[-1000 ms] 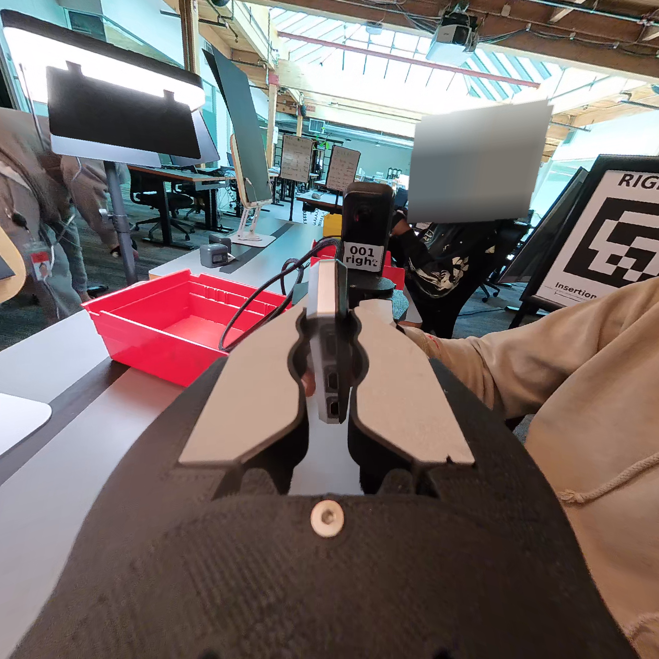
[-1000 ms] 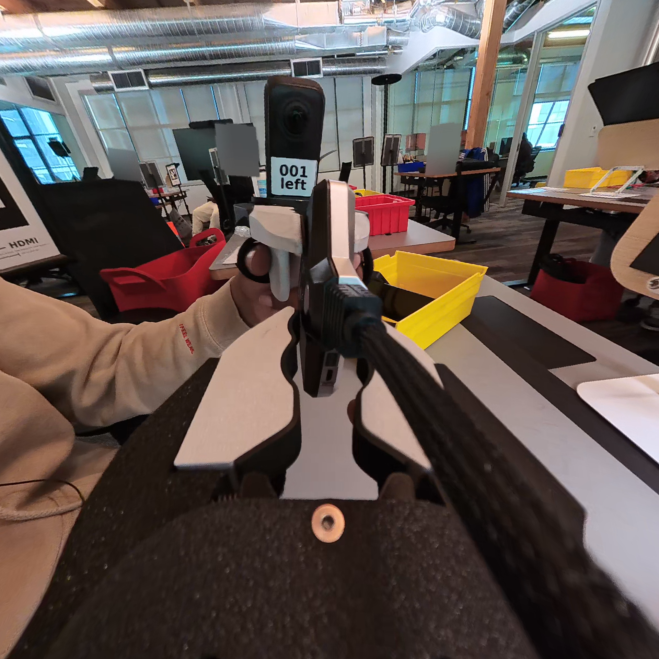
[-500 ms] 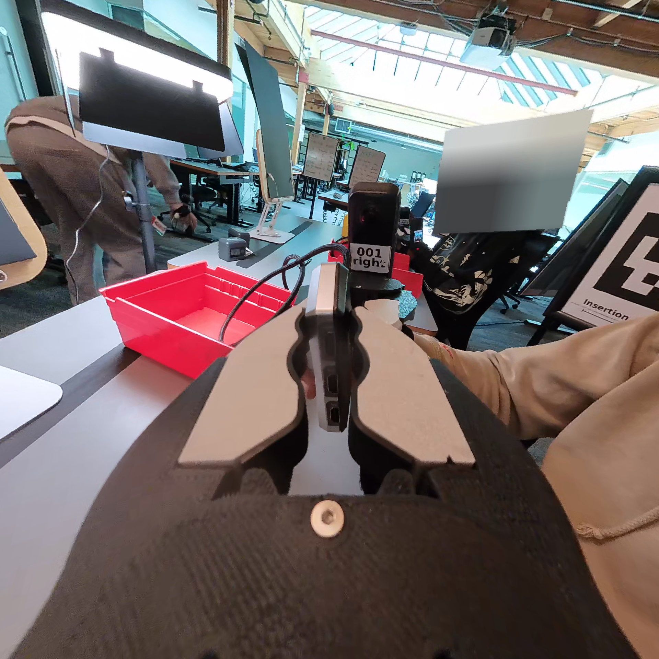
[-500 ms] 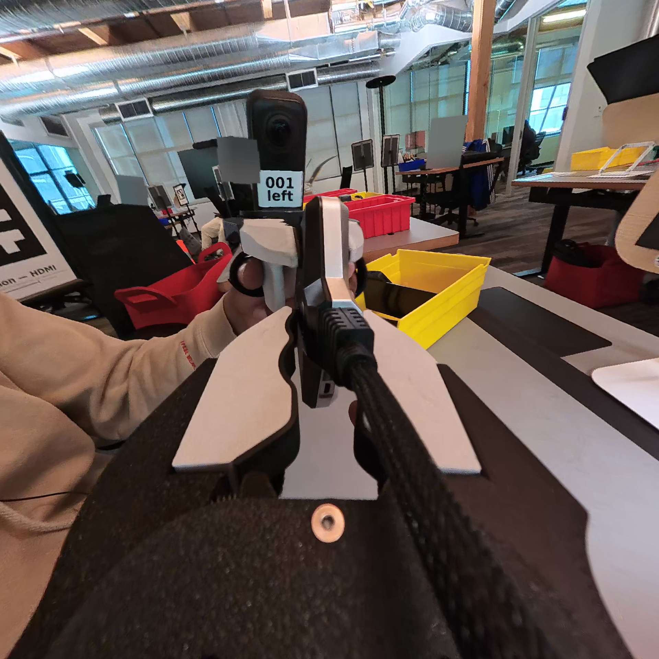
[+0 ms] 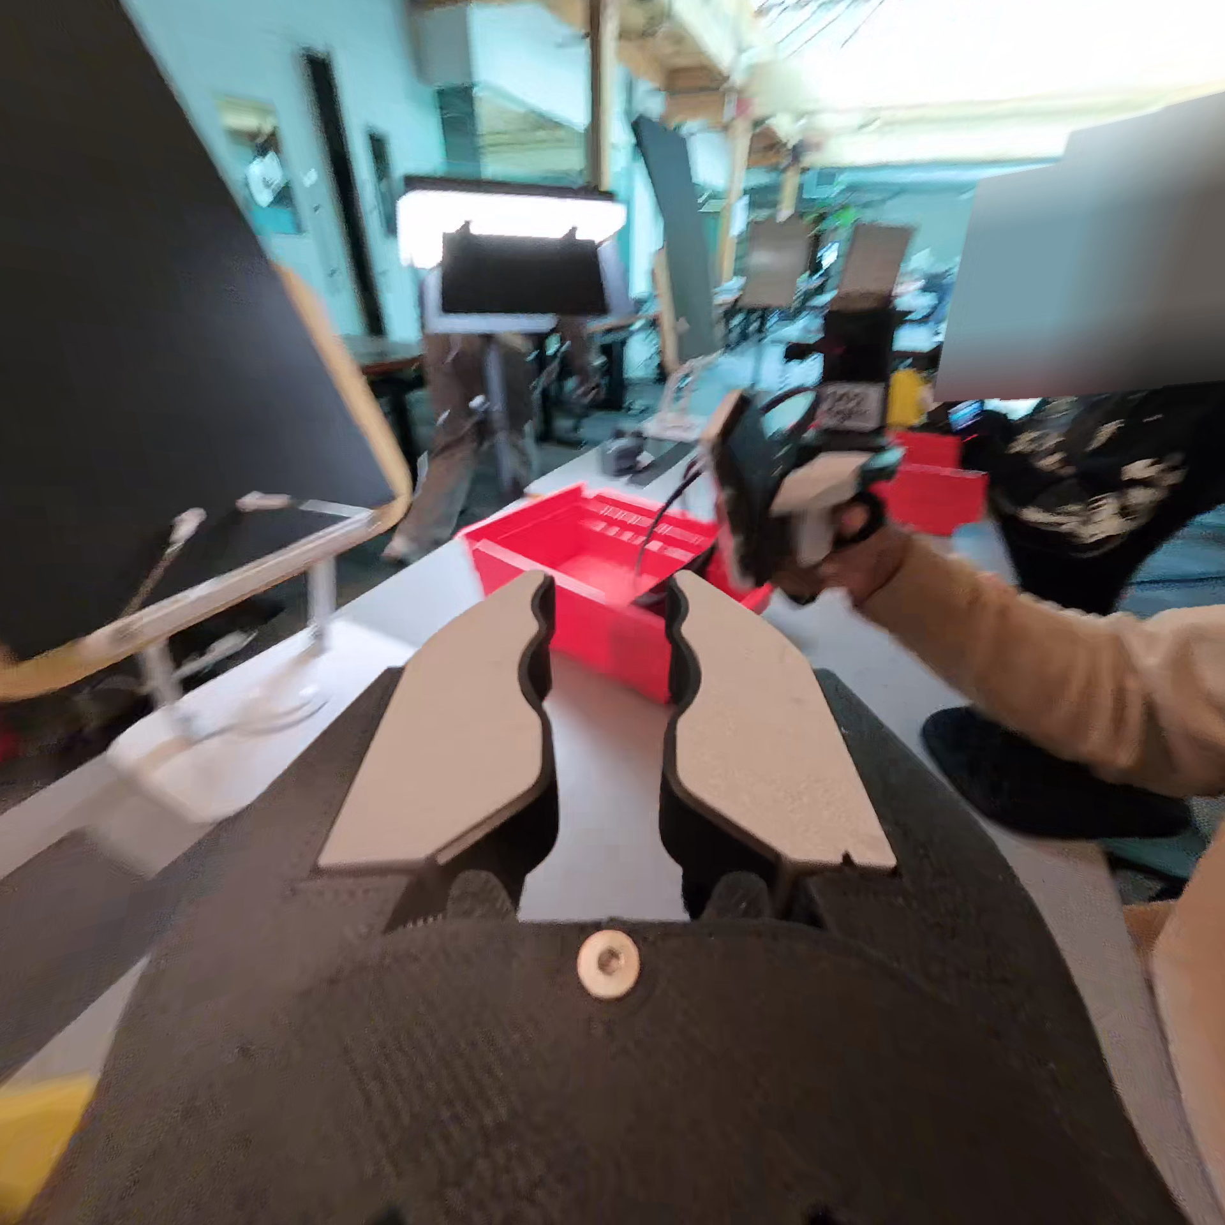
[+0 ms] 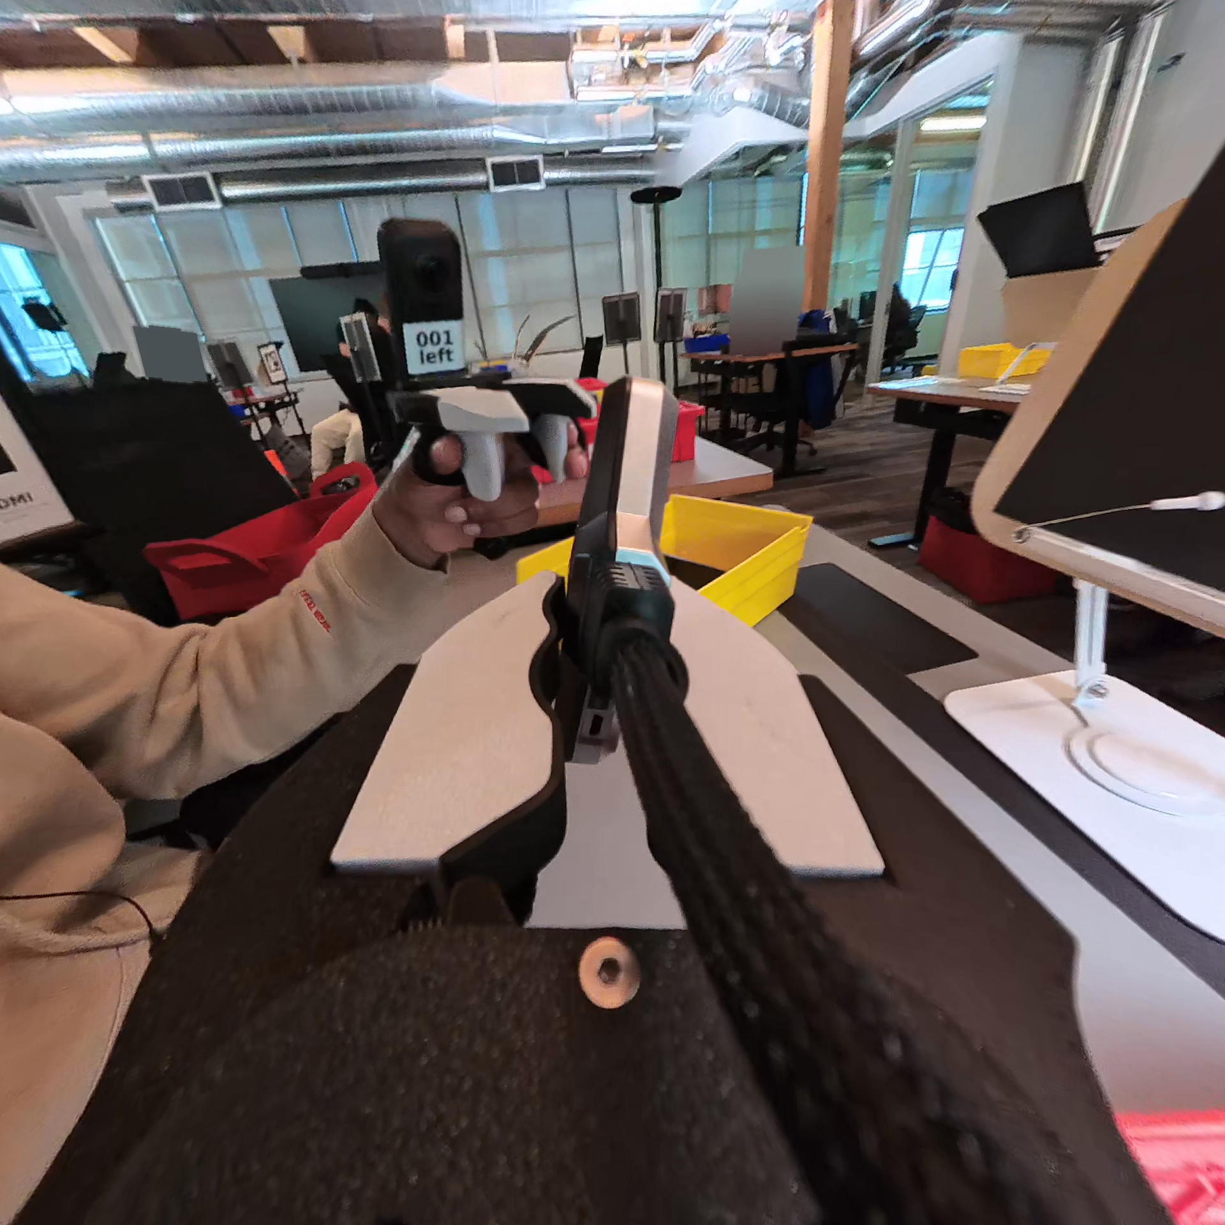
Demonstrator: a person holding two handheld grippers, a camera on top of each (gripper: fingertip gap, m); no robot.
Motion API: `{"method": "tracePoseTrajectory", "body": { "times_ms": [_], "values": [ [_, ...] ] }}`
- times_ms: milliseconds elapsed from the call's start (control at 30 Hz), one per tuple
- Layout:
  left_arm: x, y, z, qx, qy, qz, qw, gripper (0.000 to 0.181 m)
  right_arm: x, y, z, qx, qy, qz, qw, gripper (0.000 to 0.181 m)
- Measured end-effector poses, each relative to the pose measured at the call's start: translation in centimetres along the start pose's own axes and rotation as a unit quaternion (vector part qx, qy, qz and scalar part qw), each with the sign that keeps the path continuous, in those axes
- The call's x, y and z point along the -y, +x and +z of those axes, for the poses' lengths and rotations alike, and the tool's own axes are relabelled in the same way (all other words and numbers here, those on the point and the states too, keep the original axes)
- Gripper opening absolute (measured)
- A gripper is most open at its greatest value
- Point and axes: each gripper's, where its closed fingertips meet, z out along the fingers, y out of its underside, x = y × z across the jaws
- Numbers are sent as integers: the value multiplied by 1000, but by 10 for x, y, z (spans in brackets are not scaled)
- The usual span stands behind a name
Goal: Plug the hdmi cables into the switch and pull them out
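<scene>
My right gripper point(image 6: 620, 606) is shut on the black plug point(image 6: 630, 583) of a braided HDMI cable point(image 6: 729, 862). The plug sits in the edge of the silver and black switch point(image 6: 640, 451), which stands upright between the fingers. My left gripper point(image 5: 606, 596) is open and empty, above the table and in front of a red bin point(image 5: 583, 550). In the left wrist view the right gripper point(image 5: 762, 504) shows blurred at the upper right, with a thin black cable point(image 5: 653, 537) hanging from it into the bin. In the right wrist view the left gripper point(image 6: 517, 424) is off to the left of the switch.
A yellow bin point(image 6: 736, 550) sits on the table behind the switch. A dark board on a white stand point(image 6: 1127, 464) is at the right, and shows in the left wrist view point(image 5: 166, 331) at the left. A person point(image 5: 457, 424) stands behind the table. A red tub point(image 6: 252, 550) is beyond the table edge. The left gripper's tips are roughly 15 centimeters from the right gripper's.
My left gripper has opened, let go of the switch and swung away to the left. The switch has stayed with the right gripper on the plug.
</scene>
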Motion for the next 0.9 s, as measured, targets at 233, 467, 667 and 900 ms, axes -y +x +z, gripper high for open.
{"method": "tracePoseTrajectory", "body": {
  "times_ms": [233,467,667,900],
  "values": [
    [-87,-81,-87,143,-282,-22,949,30,10,18,-18,-30,13,5,999,24],
    [-181,-94,-137,164,-454,-58,874,28,11,14,-16,-24,15,5,1000,24],
    [-213,-96,-148,158,-529,-35,833,18,11,14,-15,-25,16,7,1000,24],
    [-195,-103,-148,169,-546,14,820,8,15,14,-20,-28,21,6,999,24]
  ]
}}
